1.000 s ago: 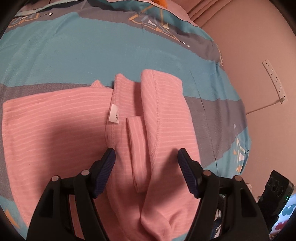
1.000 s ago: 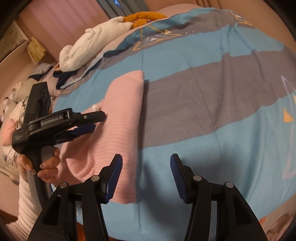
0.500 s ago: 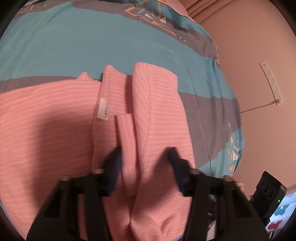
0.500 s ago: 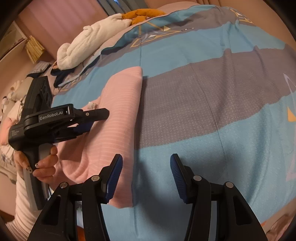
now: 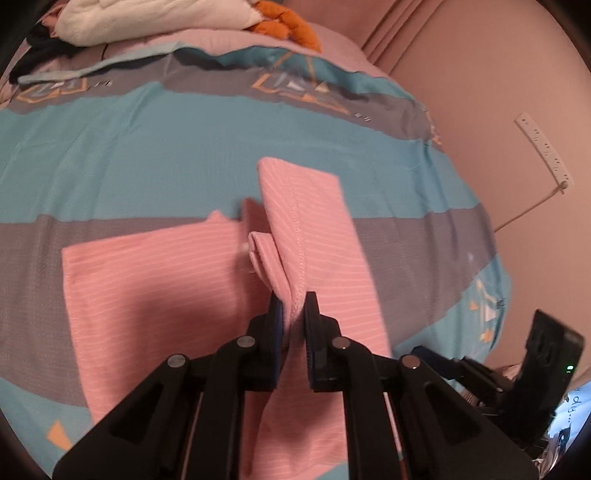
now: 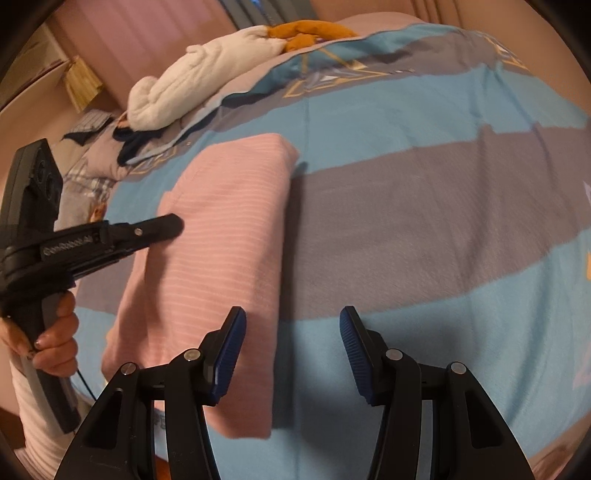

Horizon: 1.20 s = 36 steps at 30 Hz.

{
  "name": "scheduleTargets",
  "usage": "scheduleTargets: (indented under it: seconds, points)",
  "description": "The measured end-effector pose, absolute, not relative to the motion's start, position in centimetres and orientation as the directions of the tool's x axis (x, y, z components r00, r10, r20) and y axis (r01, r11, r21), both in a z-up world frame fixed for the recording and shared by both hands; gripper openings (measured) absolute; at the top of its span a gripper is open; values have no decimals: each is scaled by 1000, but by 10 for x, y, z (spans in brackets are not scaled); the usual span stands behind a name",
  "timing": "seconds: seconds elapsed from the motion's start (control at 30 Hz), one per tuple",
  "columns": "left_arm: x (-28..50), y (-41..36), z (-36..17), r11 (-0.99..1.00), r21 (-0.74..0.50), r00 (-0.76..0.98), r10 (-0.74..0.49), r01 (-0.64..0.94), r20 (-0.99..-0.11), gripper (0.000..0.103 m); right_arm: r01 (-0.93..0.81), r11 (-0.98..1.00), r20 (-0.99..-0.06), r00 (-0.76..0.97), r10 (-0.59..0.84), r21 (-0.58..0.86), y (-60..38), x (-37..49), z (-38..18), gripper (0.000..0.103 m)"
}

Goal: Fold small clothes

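A pink striped garment [image 5: 147, 280] lies partly folded on a blue and grey bedspread [image 5: 147, 147]. My left gripper [image 5: 293, 300] has its jaws closing, and the pads press on a raised fold along the garment's seam, which stands up off the flat part. In the right wrist view the same garment [image 6: 229, 206] lies at the left, with the left gripper [image 6: 173, 225] over it, held by a person's hand [image 6: 55, 332]. My right gripper [image 6: 291, 317] is open just above the bedspread [image 6: 406, 221]. Nothing is between its fingers, and its left finger hangs by the garment's near edge.
A white plush bundle [image 6: 207, 74] and an orange soft item [image 6: 310, 31] lie at the bed's far end, beside dark clothes [image 6: 136, 144]. A wall with a power strip [image 5: 543, 147] and its cord runs along the bed's right side.
My left jaws went from wide open around the garment's fold to pinched on it, and the gripper rose and pulled back, lifting the fold. The right gripper shifted slightly sideways, still open.
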<state>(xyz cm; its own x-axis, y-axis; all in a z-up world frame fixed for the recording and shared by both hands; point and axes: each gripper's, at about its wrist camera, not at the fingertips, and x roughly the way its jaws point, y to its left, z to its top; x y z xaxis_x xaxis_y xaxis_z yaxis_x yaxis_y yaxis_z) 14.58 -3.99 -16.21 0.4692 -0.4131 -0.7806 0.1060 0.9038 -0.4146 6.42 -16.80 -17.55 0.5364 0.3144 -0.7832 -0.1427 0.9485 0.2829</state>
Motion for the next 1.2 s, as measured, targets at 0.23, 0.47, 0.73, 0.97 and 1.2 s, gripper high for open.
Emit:
scheduleTargets:
  seconds: [0.23,0.47,0.73,0.97,1.2]
  points:
    - [157,-23,-203,907,-422,420,-388,15,-820,18,-160,952,-824,476,307,262,-147,80,-195,53]
    - [157,-14,-195,900,-435,435,-391,-2,-811,49,-139,954,-827,477,299,264,-154,81,-194,53]
    - [169,-18,-207,843,-538,369,-503,8,-782,52,-123,950,-824,475,309,286,-157,79,-198,53]
    - [174,-23,-211,777,-629,314,-603,24,-733,35,-120,951,-823,478,306,284,-159,78,-197,53]
    - [174,-29,-210,767,-641,317,-610,6,-726,14,-108,950,-821,482,307,292,-163,76,-195,53]
